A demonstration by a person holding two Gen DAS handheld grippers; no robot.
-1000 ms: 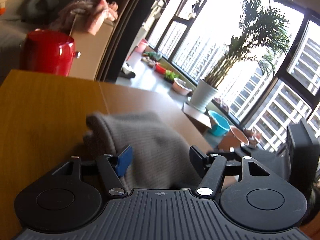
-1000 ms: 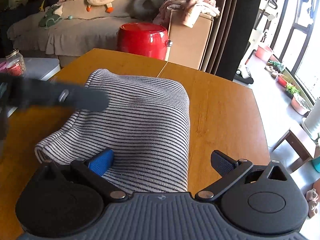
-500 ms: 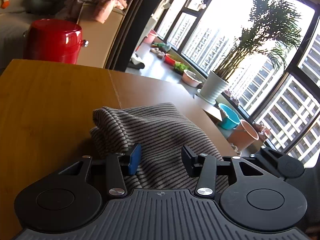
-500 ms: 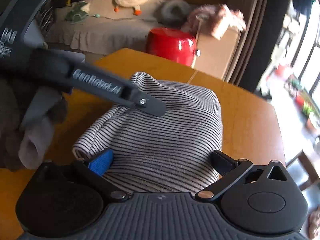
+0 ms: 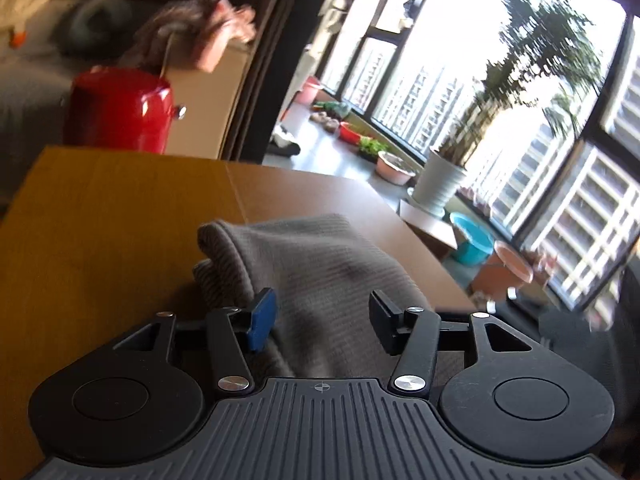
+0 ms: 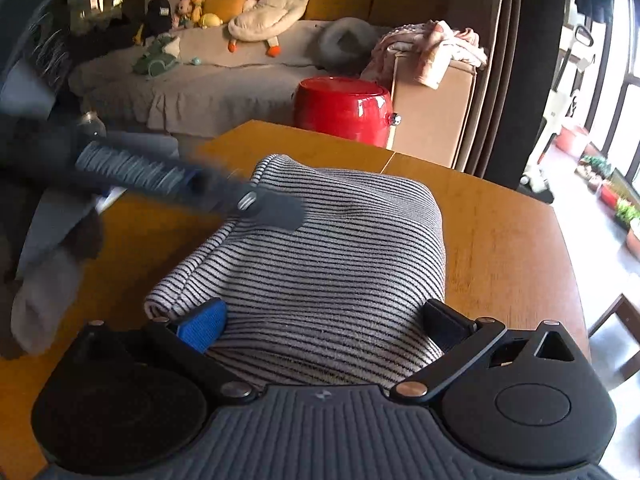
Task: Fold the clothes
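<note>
The striped garment (image 6: 332, 264) lay folded in a thick bundle on the wooden table (image 6: 500, 232), directly ahead of my right gripper (image 6: 324, 324). Its jaws stood released, spread wide to either side of the near edge of the cloth. My left gripper (image 5: 322, 316) had its jaws parted too, with the garment (image 5: 320, 272) bunched between and beyond them, gripping nothing. In the right view, that left gripper (image 6: 276, 208) showed blurred over the far-left corner of the fold. Past the table's far edge stood a red pot (image 6: 344, 110), with a cardboard box (image 6: 432, 112) beside it.
</note>
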